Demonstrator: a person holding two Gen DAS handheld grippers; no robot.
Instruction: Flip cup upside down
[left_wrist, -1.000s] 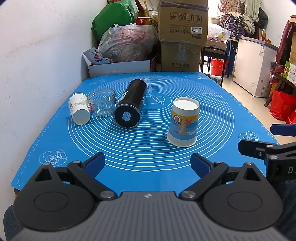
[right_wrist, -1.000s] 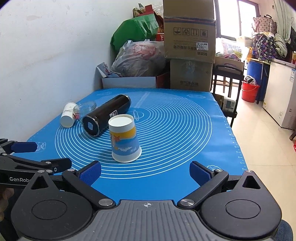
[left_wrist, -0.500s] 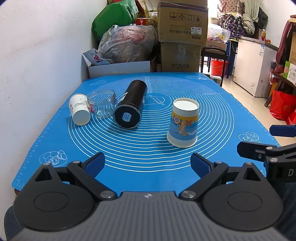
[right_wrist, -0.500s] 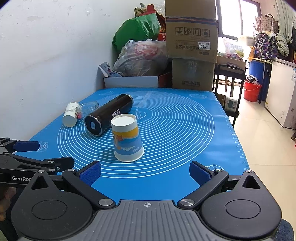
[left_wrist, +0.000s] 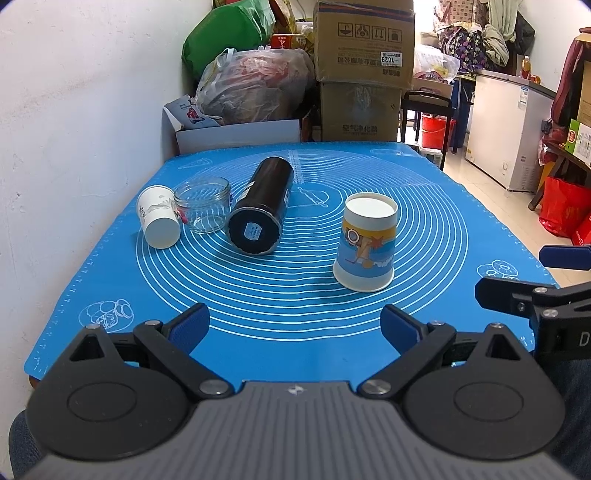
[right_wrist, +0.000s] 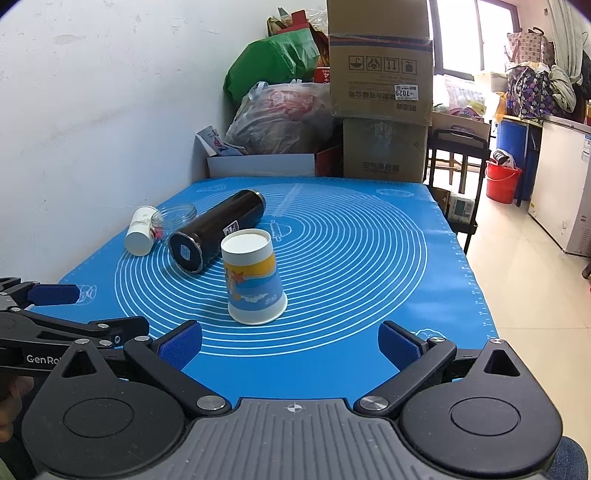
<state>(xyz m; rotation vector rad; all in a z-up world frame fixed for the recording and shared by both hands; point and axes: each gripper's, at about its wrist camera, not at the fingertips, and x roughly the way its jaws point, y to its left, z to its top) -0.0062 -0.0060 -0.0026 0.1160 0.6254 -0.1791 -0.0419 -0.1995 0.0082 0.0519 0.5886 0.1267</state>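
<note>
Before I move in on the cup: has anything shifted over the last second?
Only the right gripper has moved: it has eased forward toward the paper cup, which now looms larger in its view. Nothing was taken hold of or let go. Both sets of jaws stay wide open. The left gripper has barely moved, and the cup, black flask, glass jar and white bottle lie as before on the blue mat.

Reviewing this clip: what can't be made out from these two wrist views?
- Paper cup mouth: face down on the mat in both views.
- Black flask cap end: left wrist view, hidden by its own body.
- White bottle label: too small to read.
</note>
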